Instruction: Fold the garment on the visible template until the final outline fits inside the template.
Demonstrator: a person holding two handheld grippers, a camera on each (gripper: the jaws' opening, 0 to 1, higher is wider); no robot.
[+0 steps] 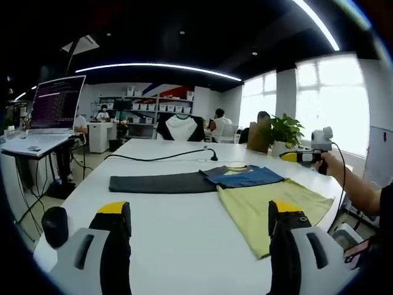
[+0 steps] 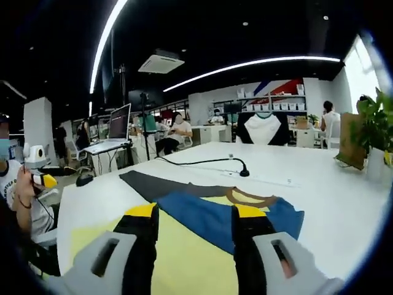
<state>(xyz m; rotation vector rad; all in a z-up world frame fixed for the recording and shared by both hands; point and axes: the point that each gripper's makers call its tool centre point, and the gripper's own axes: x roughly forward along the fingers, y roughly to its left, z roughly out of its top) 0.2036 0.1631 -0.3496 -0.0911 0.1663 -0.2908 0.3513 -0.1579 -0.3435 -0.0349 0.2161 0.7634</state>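
Left gripper view: my left gripper [image 1: 199, 230] hangs over the near part of the white table [image 1: 178, 246], jaws spread wide with nothing between them. The garment [image 1: 270, 206], a yellow shirt with blue sleeves, lies flat on the table ahead and to the right of the jaws; its near hem shows just beside my right-hand jaw, though I cannot tell whether the two touch. A dark grey template [image 1: 163, 182] lies stretched out beyond the jaws, its right end meeting the blue part of the shirt. A black mouse [image 1: 54, 226] sits near the table edge, left of the jaws. My right gripper [image 1: 307, 156] shows at the far right, held above the table's far edge.

Right gripper view: my right gripper [image 2: 193, 246] hovers directly above the garment [image 2: 202, 246], jaws apart and holding nothing. The yellow body and blue sleeve lie under and between the jaws; contact cannot be judged. The dark grey template [image 2: 163, 186] lies beyond, partly under the shirt. A black cable [image 2: 206, 162] crosses the table [image 2: 319, 184] farther back. My left gripper [image 2: 43, 178] shows at the far left, off the table's edge.
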